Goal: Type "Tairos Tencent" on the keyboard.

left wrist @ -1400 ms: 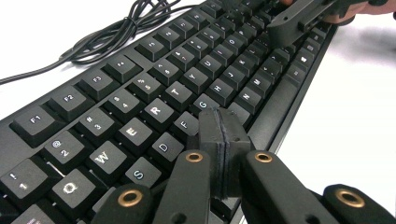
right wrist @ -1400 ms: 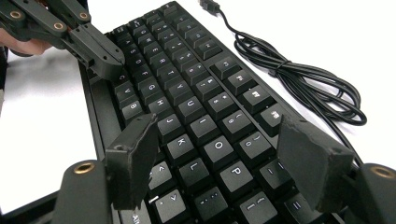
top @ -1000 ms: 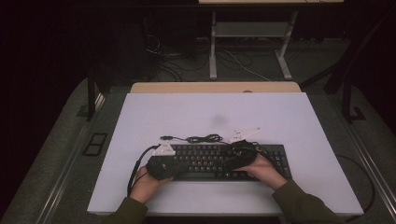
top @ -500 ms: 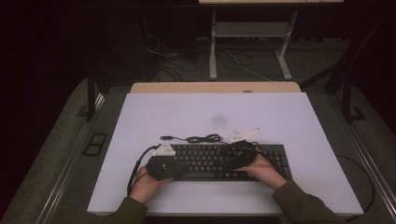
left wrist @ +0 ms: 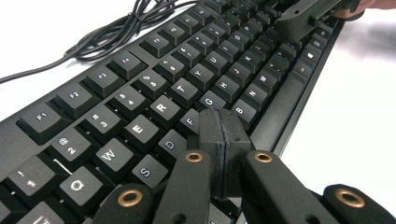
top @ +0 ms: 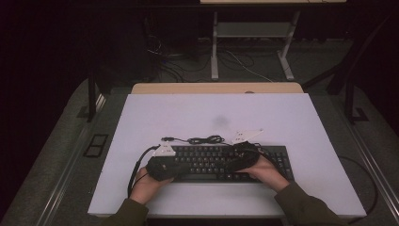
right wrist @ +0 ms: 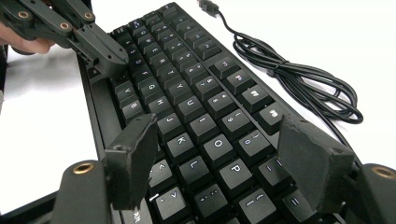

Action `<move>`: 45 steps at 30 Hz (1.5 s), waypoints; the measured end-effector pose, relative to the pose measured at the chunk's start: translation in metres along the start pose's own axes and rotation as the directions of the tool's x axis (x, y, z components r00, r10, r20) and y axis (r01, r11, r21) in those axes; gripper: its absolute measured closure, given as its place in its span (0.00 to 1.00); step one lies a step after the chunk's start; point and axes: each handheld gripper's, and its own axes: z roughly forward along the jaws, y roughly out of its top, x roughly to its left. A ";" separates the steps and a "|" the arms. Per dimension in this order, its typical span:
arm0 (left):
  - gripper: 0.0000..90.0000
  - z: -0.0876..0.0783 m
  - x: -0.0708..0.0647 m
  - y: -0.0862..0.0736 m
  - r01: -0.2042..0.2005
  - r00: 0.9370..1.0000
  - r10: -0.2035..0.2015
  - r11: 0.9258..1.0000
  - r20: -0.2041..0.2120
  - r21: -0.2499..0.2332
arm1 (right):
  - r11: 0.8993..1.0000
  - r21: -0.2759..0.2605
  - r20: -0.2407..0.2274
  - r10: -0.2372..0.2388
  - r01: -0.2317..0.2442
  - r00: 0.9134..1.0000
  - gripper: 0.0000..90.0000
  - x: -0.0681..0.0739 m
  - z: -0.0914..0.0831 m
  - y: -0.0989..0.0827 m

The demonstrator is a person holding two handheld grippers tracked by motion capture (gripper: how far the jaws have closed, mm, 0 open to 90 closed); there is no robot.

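Left gripper [left wrist: 219,128] jaws pressed together, tips over the keyboard [left wrist: 154,88] (around the F/G keys). Right gripper [right wrist: 219,158] jaws wide apart, holding nothing, keys below between them.

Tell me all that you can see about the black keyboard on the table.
The keyboard is black, looks like plastic, with raised keys bearing white letters. It lies flat near the front edge of the white table. Its black cable lies bundled behind it, the plug loose on the table. The left gripper, jaws shut, rests its tip on the keys near F and G. The right gripper, jaws open, is over the right-hand letter keys.
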 end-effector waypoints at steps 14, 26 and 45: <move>0.99 0.000 0.004 0.004 0.004 1.000 -0.004 1.000 -0.008 -0.011 | 1.000 -0.007 0.017 0.010 -0.010 1.000 0.32 0.000 -0.006 -0.004; 0.99 0.003 0.011 0.010 -0.012 1.000 0.012 1.000 -0.026 -0.001 | 0.999 -0.016 0.039 0.029 -0.028 0.999 0.32 -0.002 -0.013 -0.010; 0.99 0.004 0.025 0.015 -0.008 0.998 0.008 1.000 -0.060 -0.002 | 0.999 -0.019 0.071 0.049 -0.048 0.996 0.31 -0.004 -0.023 -0.017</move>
